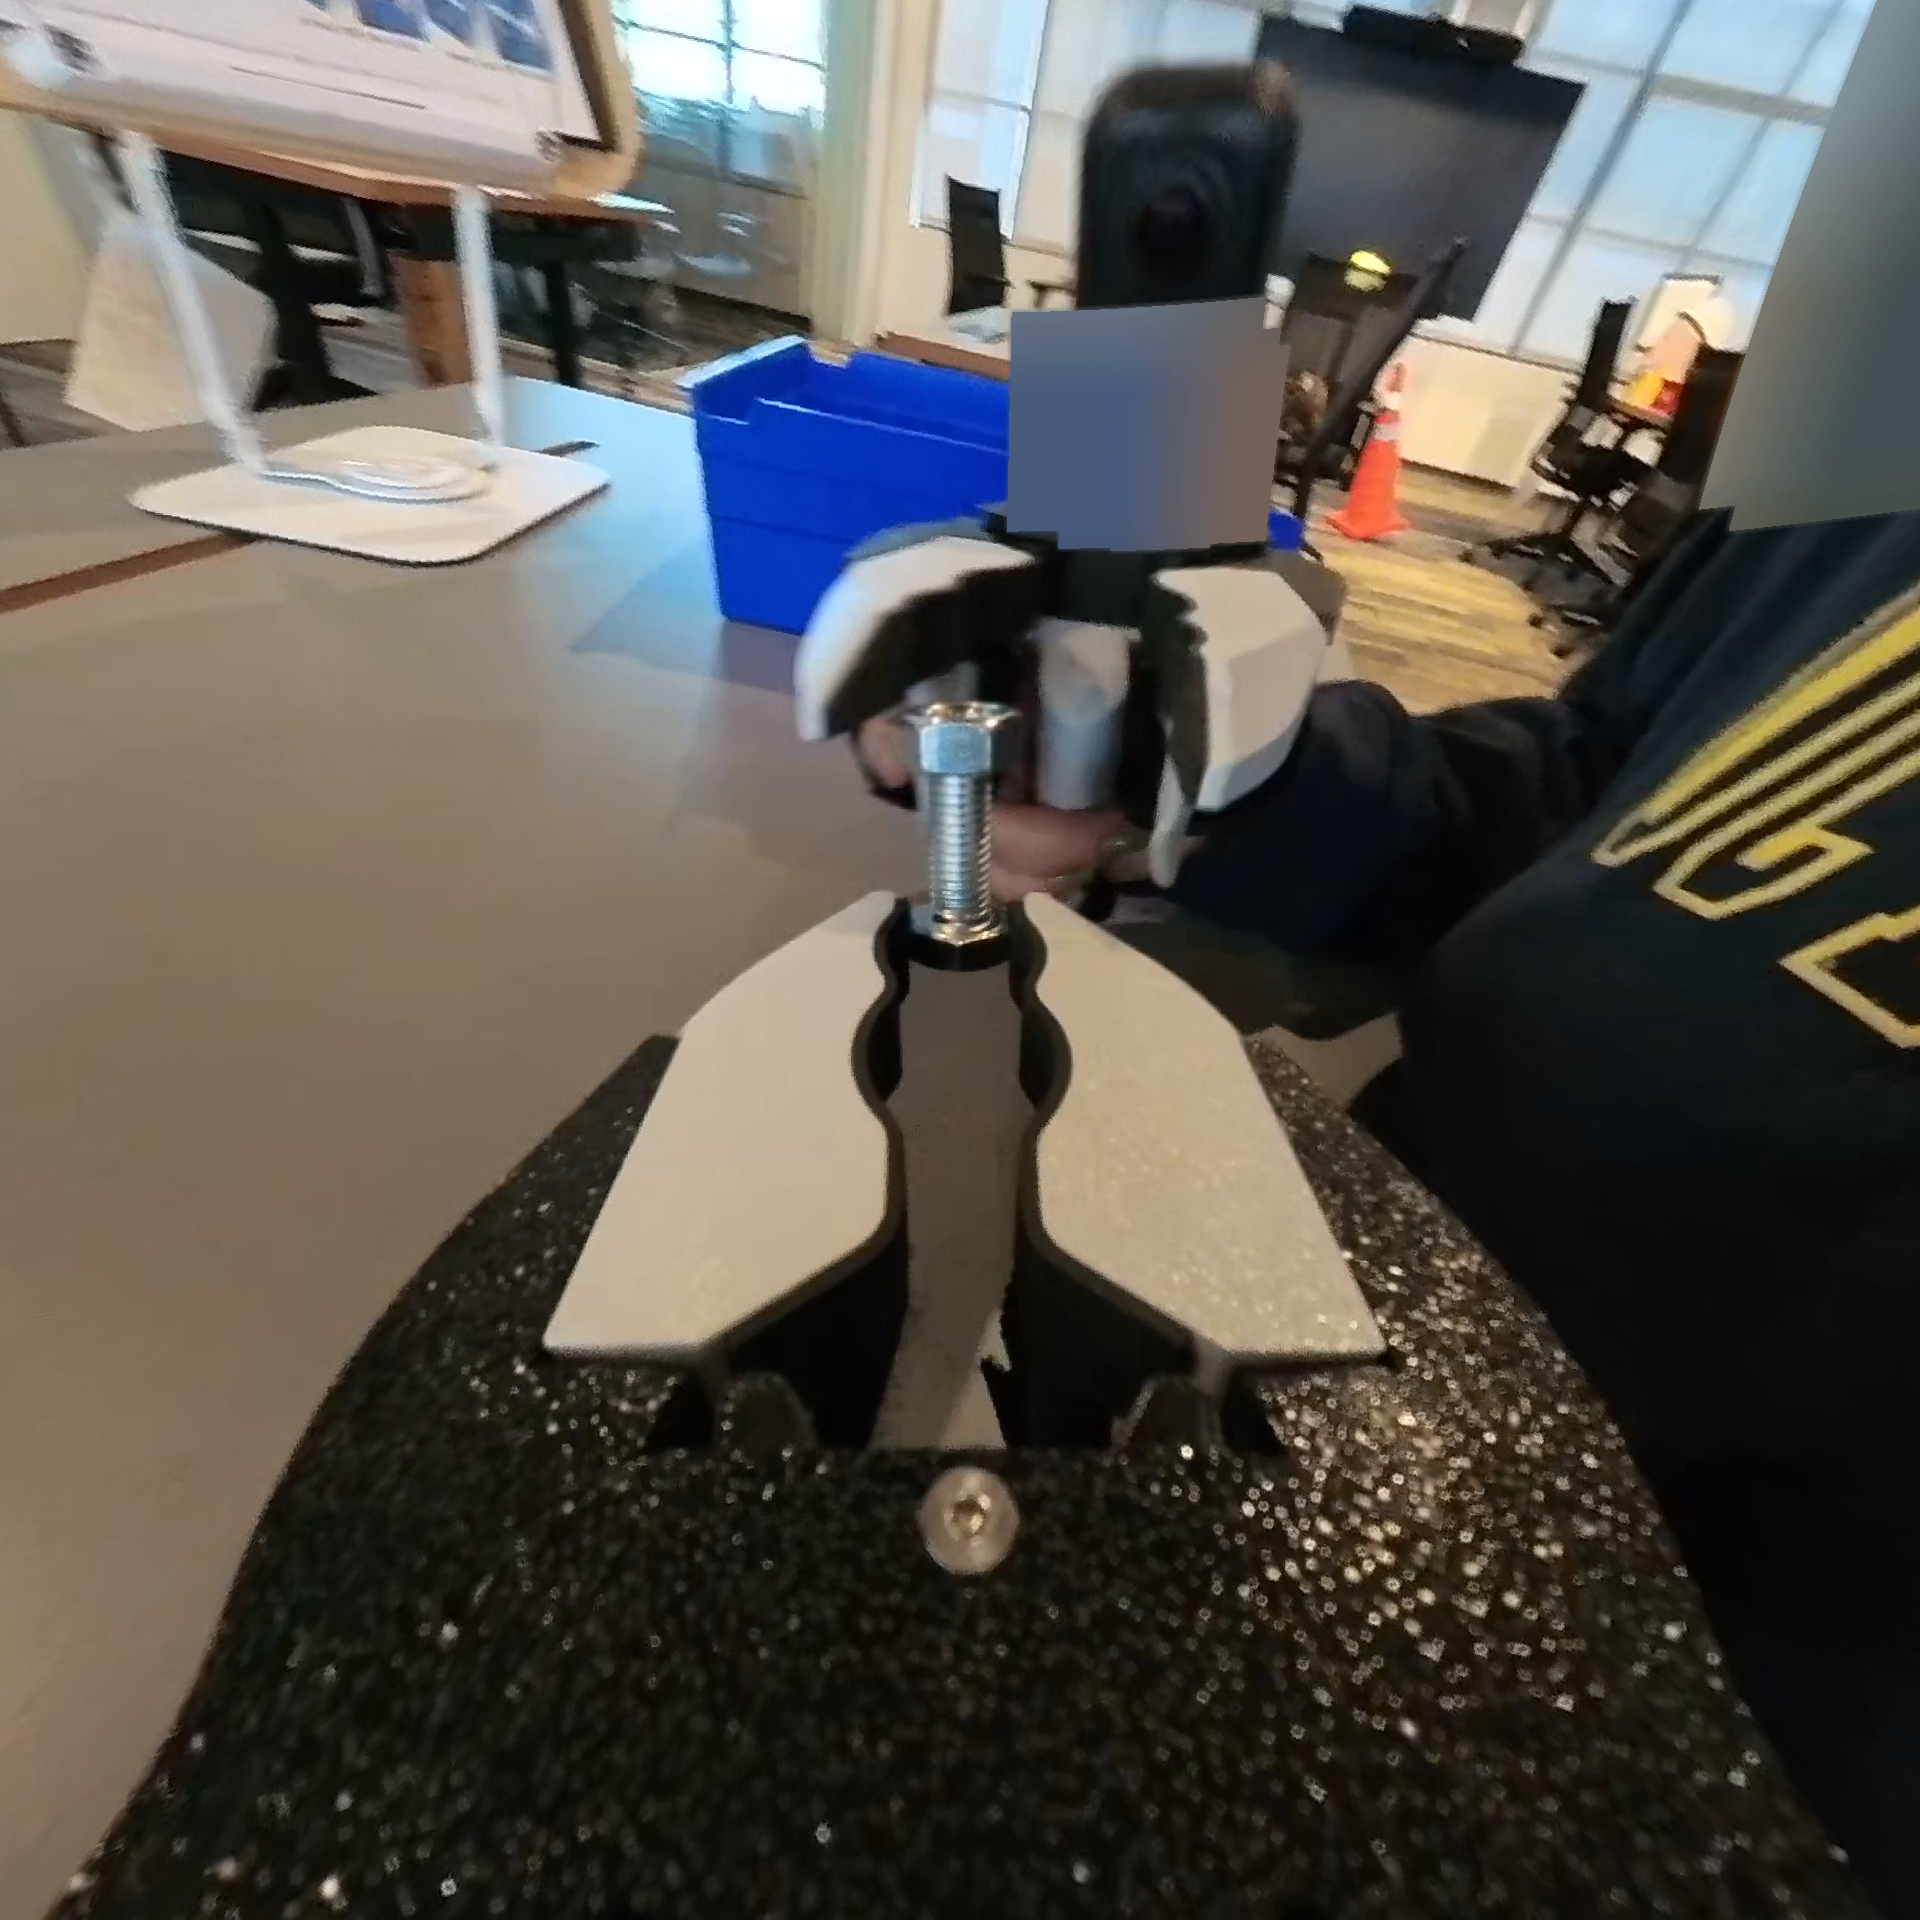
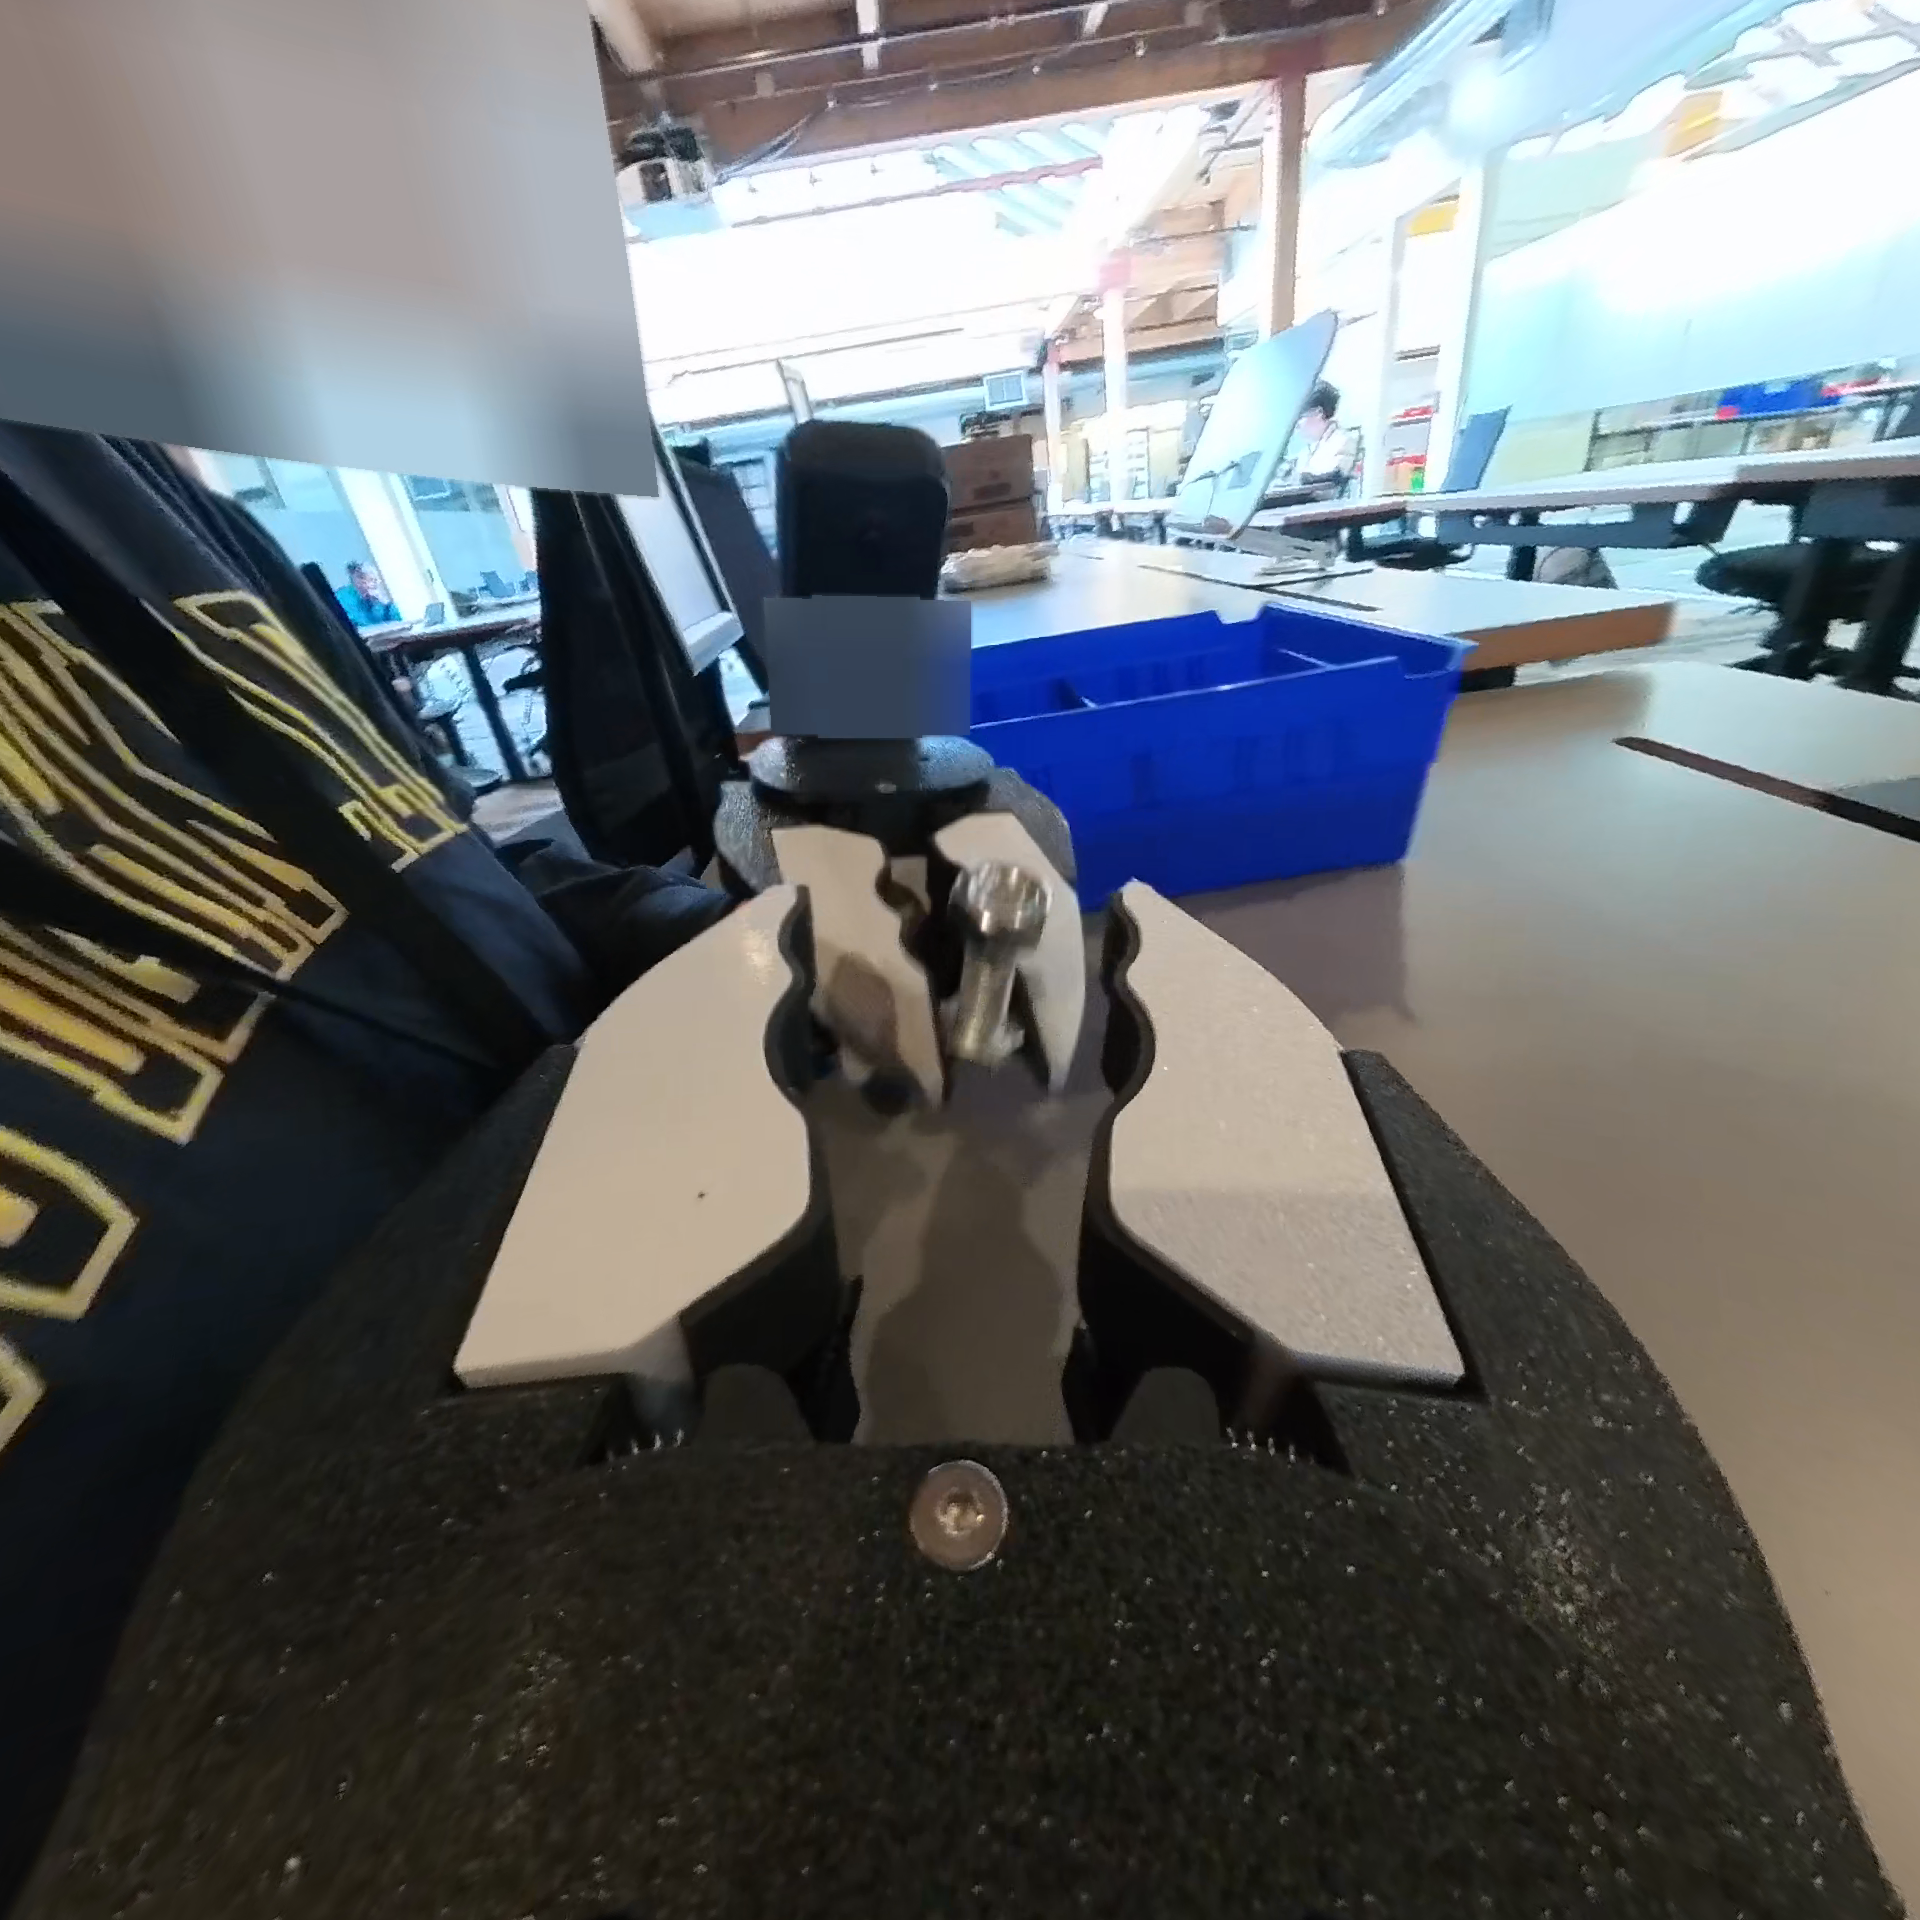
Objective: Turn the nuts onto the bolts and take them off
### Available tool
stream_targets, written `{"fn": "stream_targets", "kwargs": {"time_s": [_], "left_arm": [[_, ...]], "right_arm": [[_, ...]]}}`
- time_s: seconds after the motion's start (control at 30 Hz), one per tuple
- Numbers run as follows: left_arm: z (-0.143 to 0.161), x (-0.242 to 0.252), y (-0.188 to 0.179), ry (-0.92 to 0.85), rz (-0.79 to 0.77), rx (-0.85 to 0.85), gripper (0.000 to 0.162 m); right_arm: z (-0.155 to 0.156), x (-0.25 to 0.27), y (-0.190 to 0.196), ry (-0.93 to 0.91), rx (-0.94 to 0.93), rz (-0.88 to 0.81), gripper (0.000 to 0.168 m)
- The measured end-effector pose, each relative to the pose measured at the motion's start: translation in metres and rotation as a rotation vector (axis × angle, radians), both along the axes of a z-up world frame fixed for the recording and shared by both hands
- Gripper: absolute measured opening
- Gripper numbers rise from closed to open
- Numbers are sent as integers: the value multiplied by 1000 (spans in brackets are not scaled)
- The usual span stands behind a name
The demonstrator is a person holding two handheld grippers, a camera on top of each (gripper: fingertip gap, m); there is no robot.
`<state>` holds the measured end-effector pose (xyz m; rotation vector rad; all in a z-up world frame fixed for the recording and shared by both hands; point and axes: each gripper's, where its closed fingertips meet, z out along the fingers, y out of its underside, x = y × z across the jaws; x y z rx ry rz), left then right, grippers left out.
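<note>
A silver bolt [image 1: 951,810] stands upright with its hex head up, above the grey table [image 1: 416,779]. A nut [image 1: 951,921] sits at the bolt's lower end. My left gripper [image 1: 951,930] is shut on the nut and holds the bolt up. My right gripper [image 1: 1039,748] faces it from just behind the bolt, jaws apart and empty. In the right wrist view my right gripper [image 2: 961,935] is open, its fingers [image 2: 665,1122] spread wide on either side of the left gripper [image 2: 961,1049], which holds the bolt [image 2: 987,977].
A blue divided bin [image 1: 831,468] stands on the table beyond the grippers; it also shows in the right wrist view [image 2: 1226,769]. A white stand [image 1: 364,488] sits at the far left. The person's dark top [image 1: 1662,935] fills the right side. My left and right fingertips are right by each other.
</note>
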<state>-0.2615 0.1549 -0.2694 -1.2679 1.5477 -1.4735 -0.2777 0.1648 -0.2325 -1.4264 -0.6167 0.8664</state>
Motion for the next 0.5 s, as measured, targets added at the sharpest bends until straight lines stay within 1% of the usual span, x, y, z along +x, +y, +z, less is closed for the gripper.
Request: {"fn": "stream_targets", "kwargs": {"time_s": [0.13,0.23,0.33,0.5], "left_arm": [[-6,3,-16,29,-74,10,18],[-8,4,-21,37,-98,16,18],[-6,3,-18,28,-85,11,17],[0,0,-5,-1,-38,-4,18]], "right_arm": [[1,-17,-2,-5,9,62,54],[-1,-23,-5,-11,0,97,53],[-2,-24,-9,-10,1,115,49],[-2,-13,-9,-5,-2,77,51]]}}
